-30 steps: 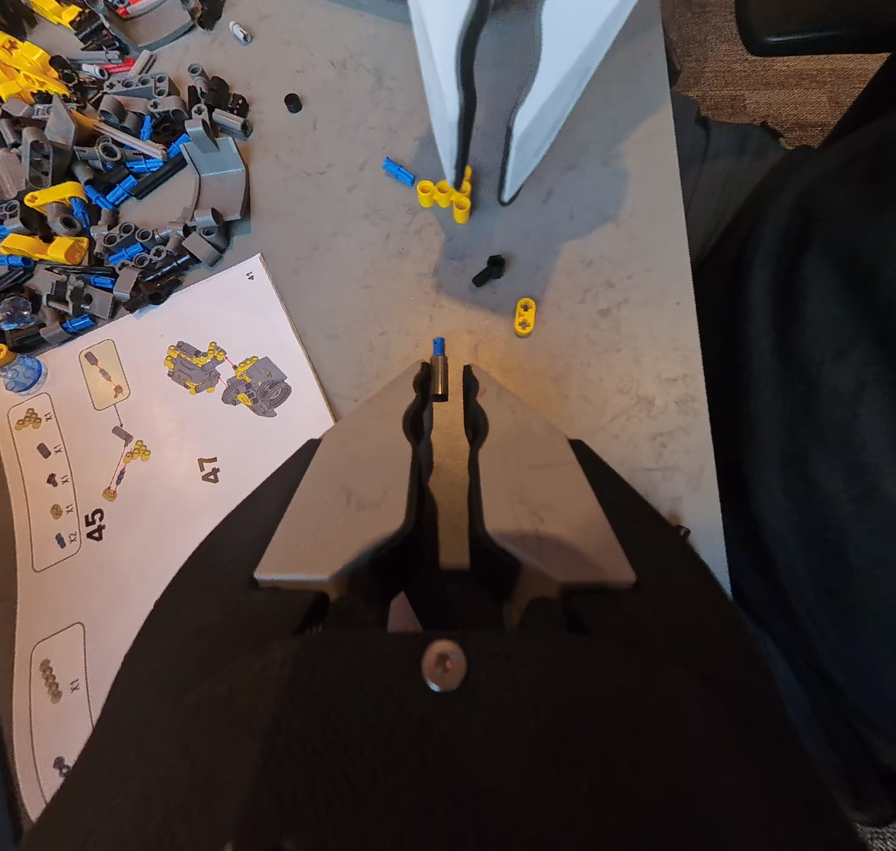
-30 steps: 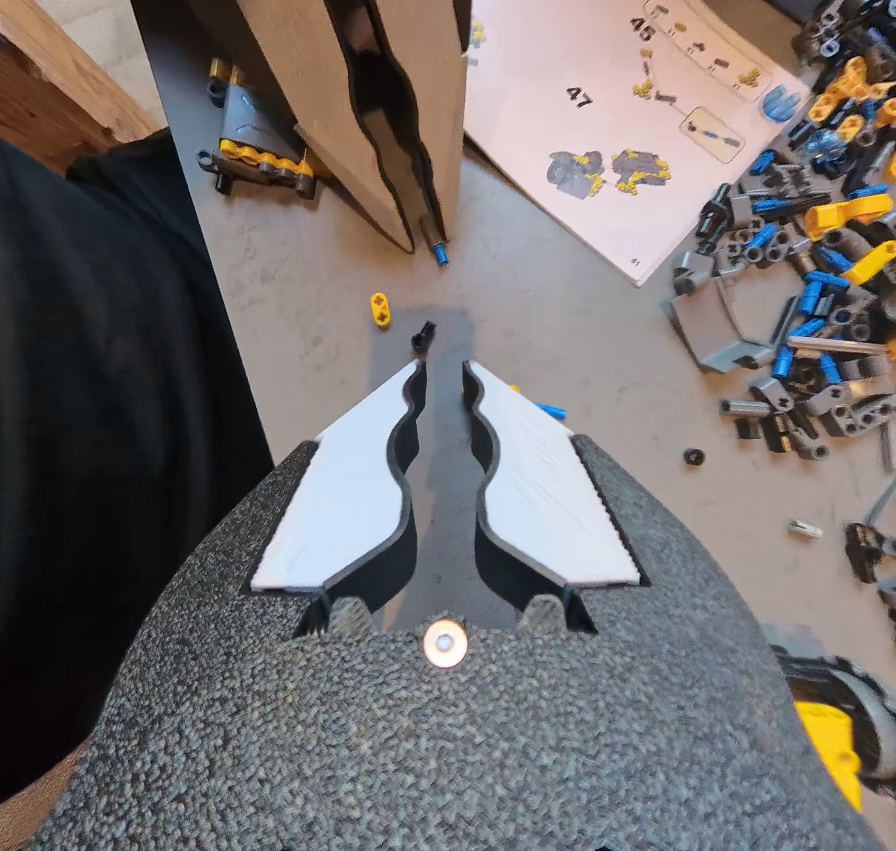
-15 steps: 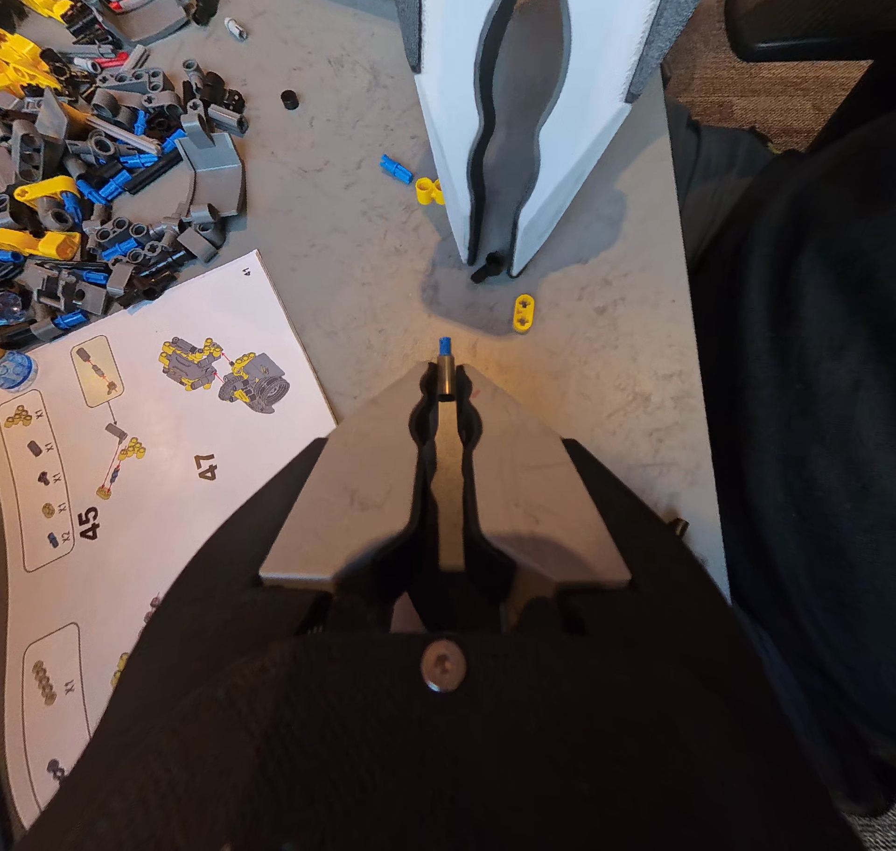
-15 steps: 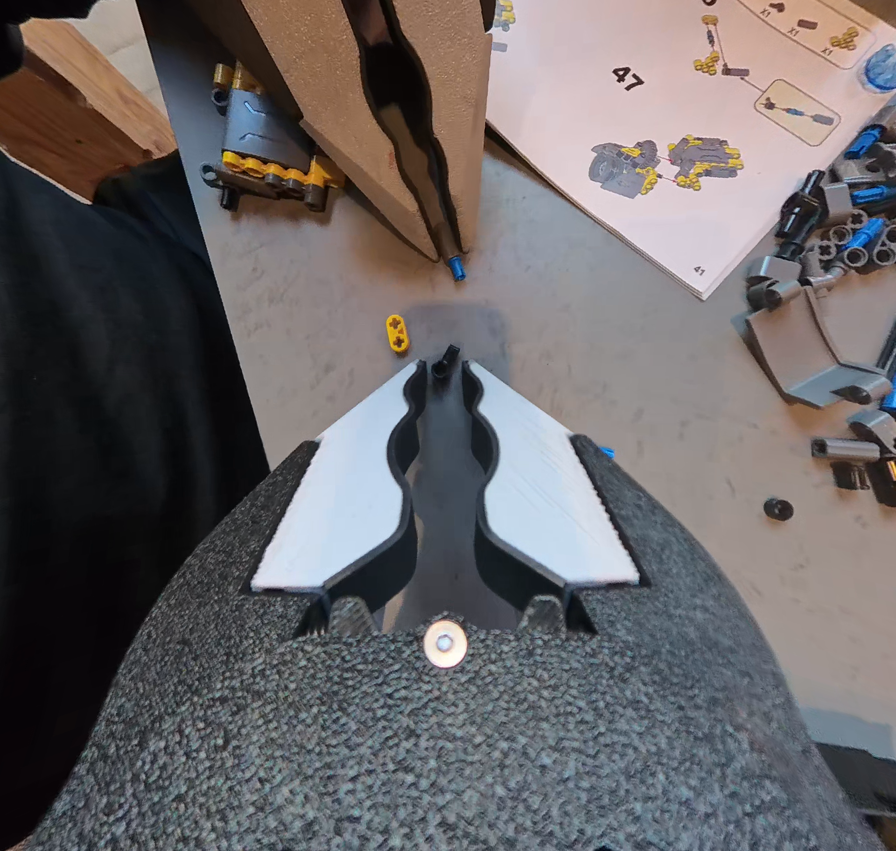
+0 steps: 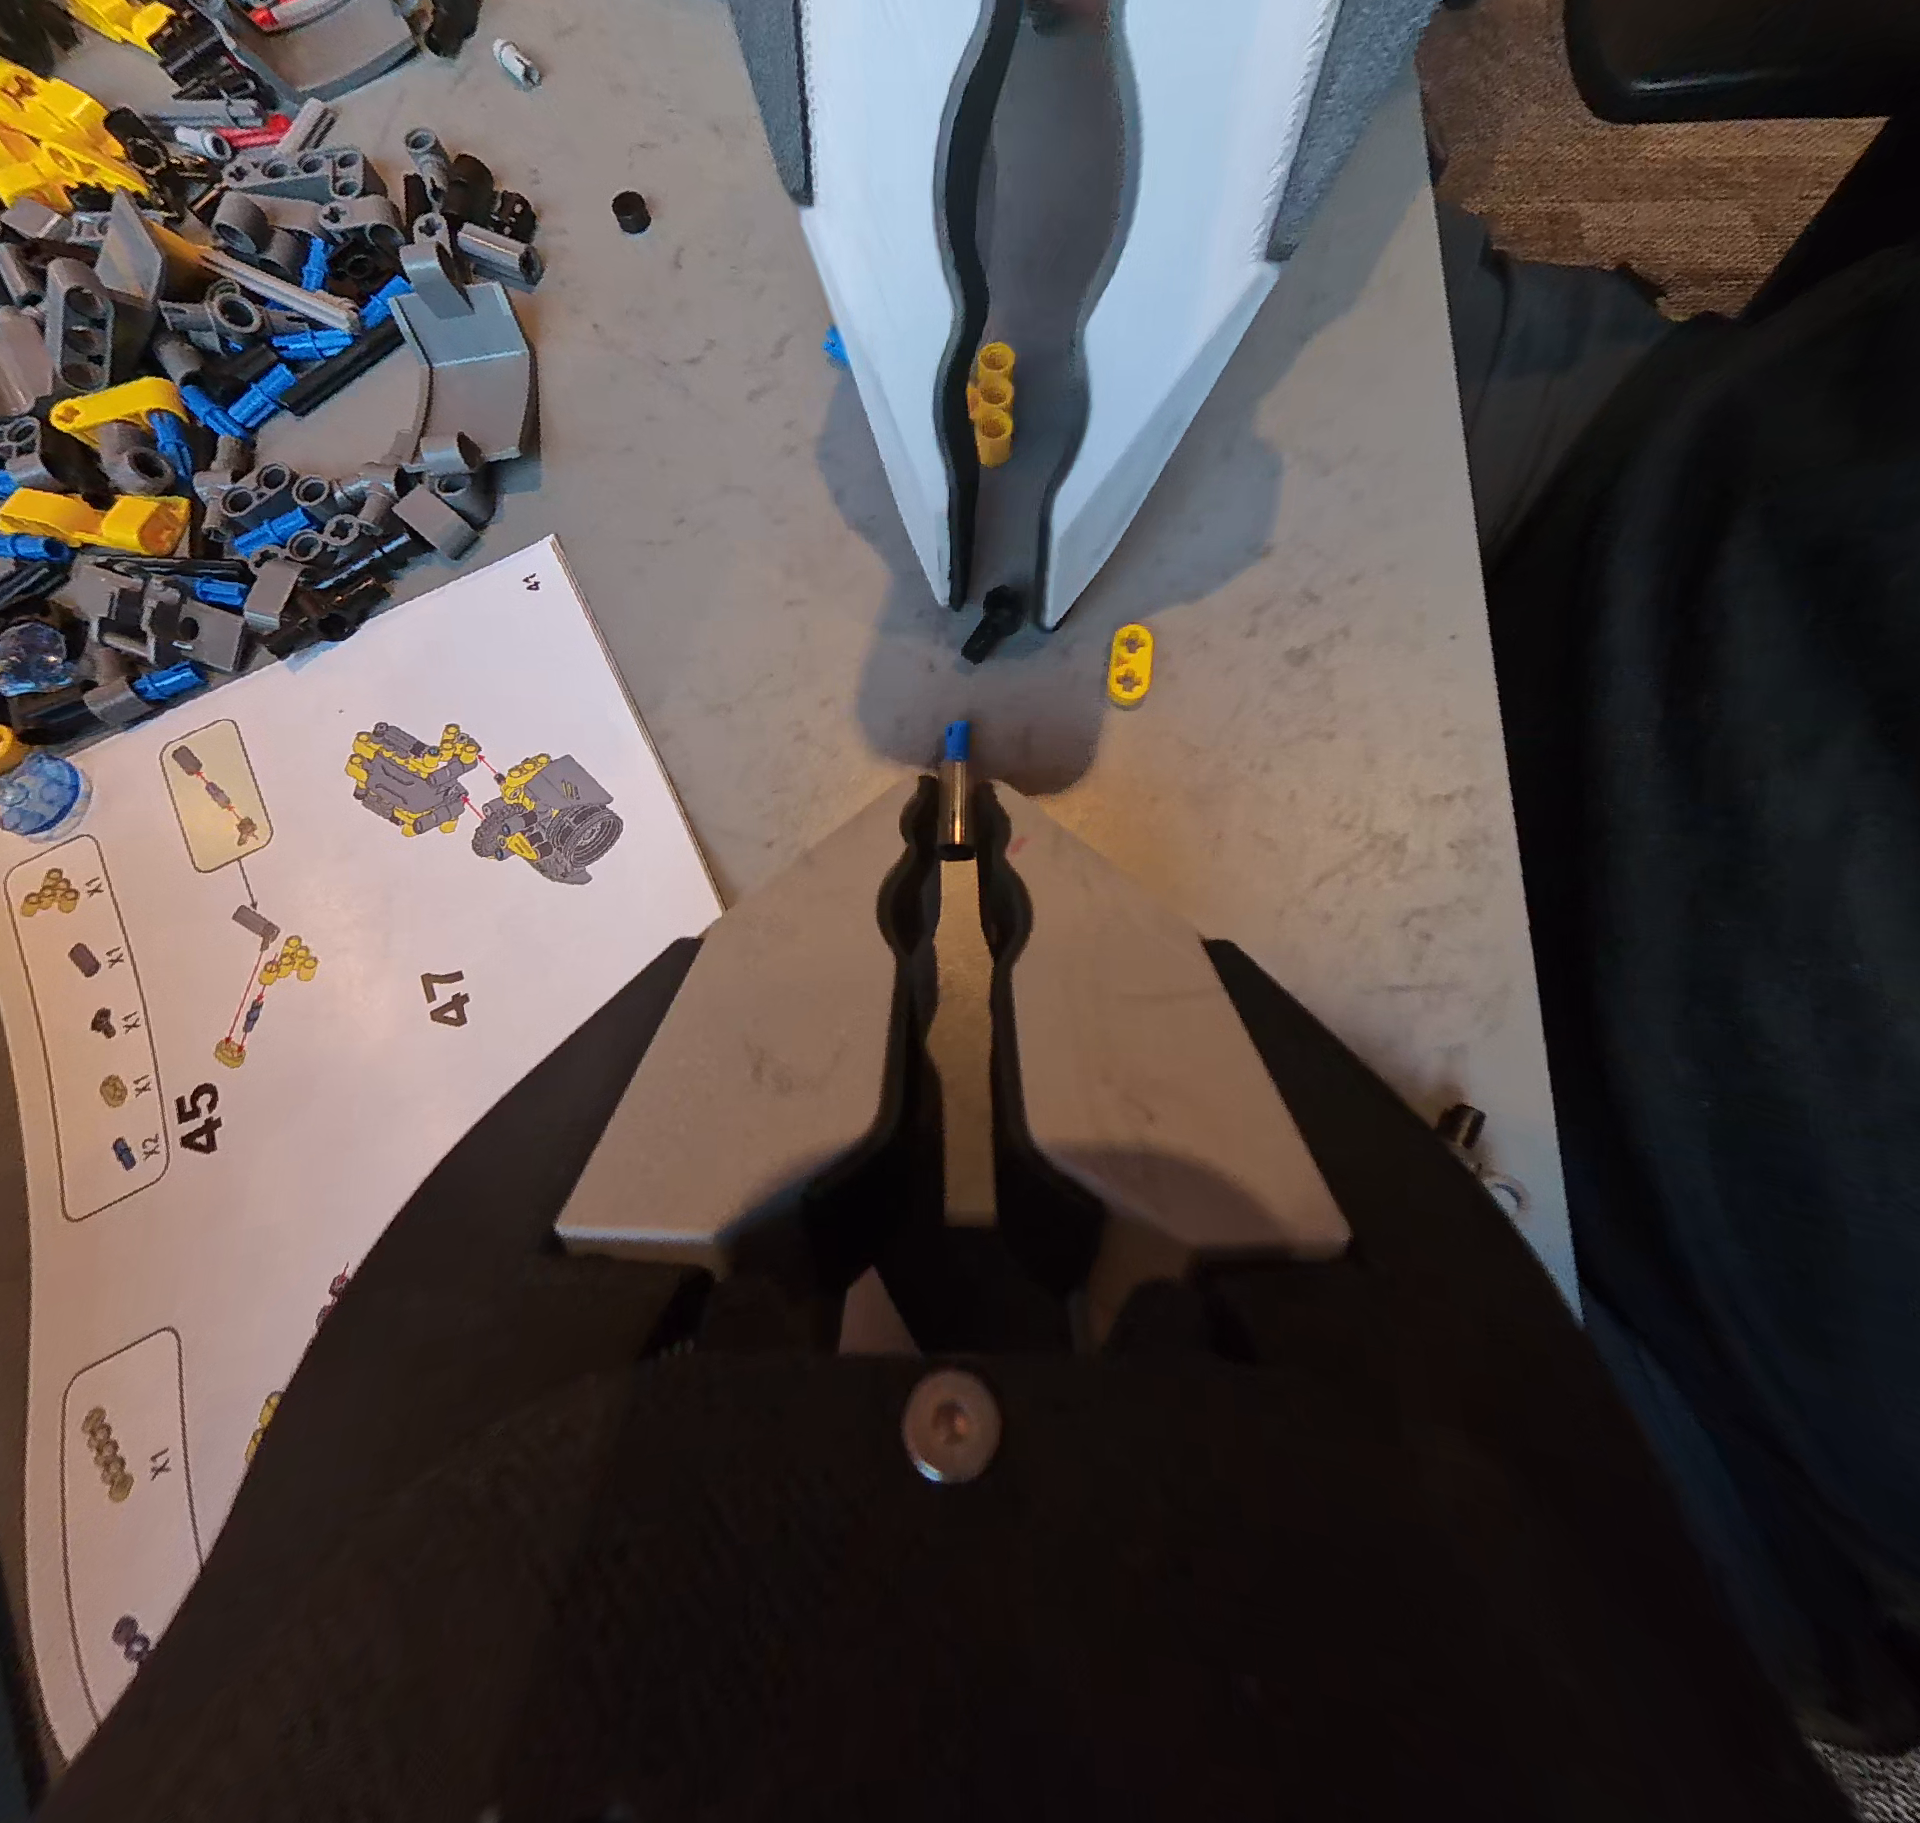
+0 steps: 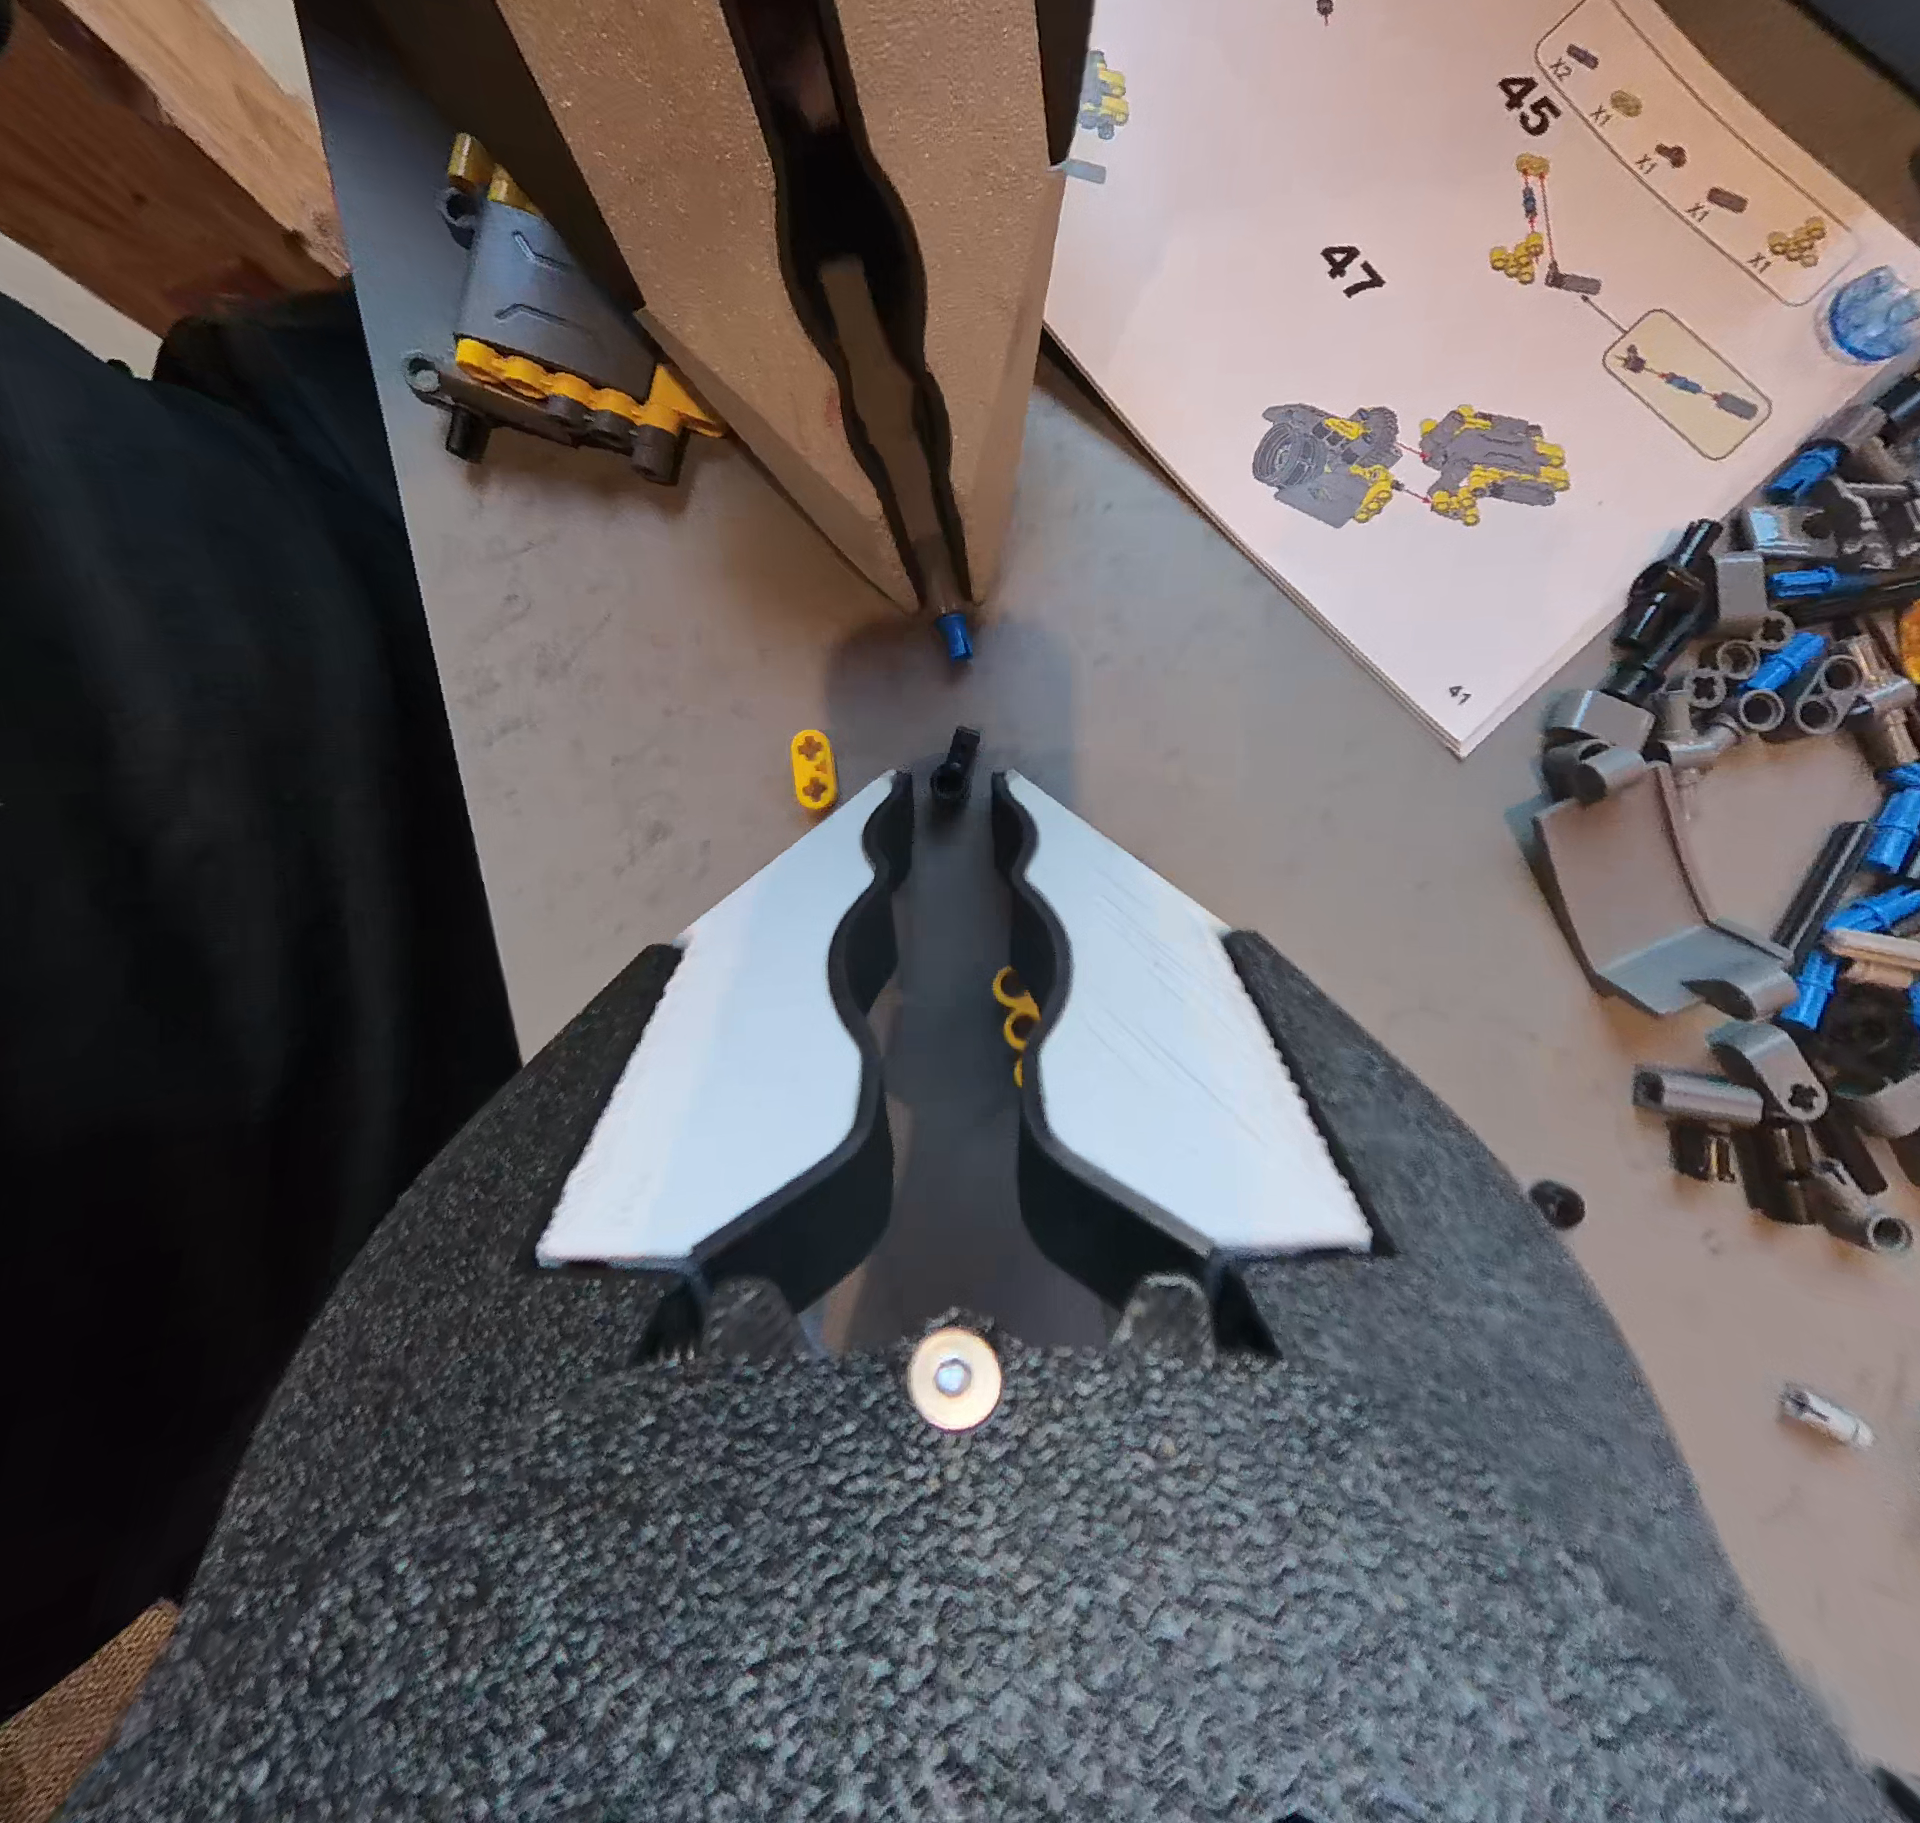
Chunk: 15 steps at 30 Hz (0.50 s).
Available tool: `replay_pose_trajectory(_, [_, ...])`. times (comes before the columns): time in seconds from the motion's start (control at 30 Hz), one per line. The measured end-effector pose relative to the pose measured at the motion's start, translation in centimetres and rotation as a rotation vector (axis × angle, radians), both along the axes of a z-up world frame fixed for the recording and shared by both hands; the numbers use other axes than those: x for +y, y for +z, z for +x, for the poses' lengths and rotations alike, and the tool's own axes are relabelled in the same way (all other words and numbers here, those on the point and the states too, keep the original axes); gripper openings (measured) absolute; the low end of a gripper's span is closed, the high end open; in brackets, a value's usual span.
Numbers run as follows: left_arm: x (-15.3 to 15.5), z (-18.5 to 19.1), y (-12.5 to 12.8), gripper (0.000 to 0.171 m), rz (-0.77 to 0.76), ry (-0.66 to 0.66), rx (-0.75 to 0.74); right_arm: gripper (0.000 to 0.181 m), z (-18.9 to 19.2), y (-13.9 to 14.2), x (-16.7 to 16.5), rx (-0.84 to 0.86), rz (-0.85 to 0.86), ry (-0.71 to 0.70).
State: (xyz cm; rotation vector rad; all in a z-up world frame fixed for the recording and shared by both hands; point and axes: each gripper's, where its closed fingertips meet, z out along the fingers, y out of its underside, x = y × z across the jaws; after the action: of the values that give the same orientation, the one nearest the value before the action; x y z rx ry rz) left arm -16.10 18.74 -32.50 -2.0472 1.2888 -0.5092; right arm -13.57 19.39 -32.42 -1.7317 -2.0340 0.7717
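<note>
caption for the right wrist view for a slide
Right tongs open around a small black pin on the grey table, facing left tongs shut on a blue-tipped grey sleeve.

The grey table (image 5: 1299, 838) is showing a matt, faintly mottled top. The left gripper (image 5: 954, 802) is showing smooth tan plastic fingers, and the dark sleeve (image 5: 956, 817) is gleaming like metal beside a blue plastic pin (image 5: 956, 734). The right gripper (image 6: 951, 786) is wearing ridged white plastic on a rough, speckled grey body. The booklet (image 5: 364, 942) is lying as smooth paper at the table's left edge; the black connector (image 6: 954, 771) is looking like glossy plastic.
</note>
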Motion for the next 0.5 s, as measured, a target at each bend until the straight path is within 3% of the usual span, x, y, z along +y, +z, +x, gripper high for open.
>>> replay_pose_trajectory(0.23, [-0.1, 0.1, 0.0, 0.003, 0.002, -0.007, 0.013, 0.015, 0.3, -0.3, 0.3, -0.013, 0.011, -0.038])
replay_pose_trajectory(0.5, [-0.2, 0.2, 0.0, 0.003, 0.006, -0.008, 0.022, 0.014, 0.0, 0.8, 3.4, 0.015, 0.078, -0.161])
